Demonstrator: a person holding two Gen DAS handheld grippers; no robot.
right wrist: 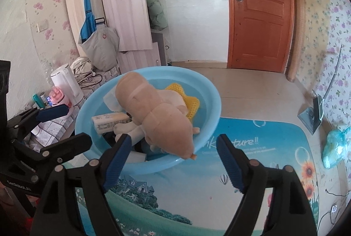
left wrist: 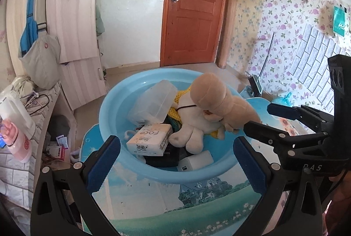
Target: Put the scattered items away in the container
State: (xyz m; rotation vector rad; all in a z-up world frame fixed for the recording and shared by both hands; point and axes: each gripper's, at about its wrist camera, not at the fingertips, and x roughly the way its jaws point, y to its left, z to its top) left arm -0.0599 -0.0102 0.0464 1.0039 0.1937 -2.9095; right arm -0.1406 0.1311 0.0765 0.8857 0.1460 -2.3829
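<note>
Now you are at the tail end: the plush toy [right wrist: 153, 117] lies in the blue basin [right wrist: 210, 91] on the other items, one tip overhanging its near rim. Both claws, left gripper [left wrist: 176, 156] and right gripper [right wrist: 174, 159], are spread and empty. Next, nudge that overhanging tip inside.

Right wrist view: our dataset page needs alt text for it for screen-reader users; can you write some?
A tan plush toy lies atop a light blue basin of items on a printed mat, the open right gripper just before it.
</note>
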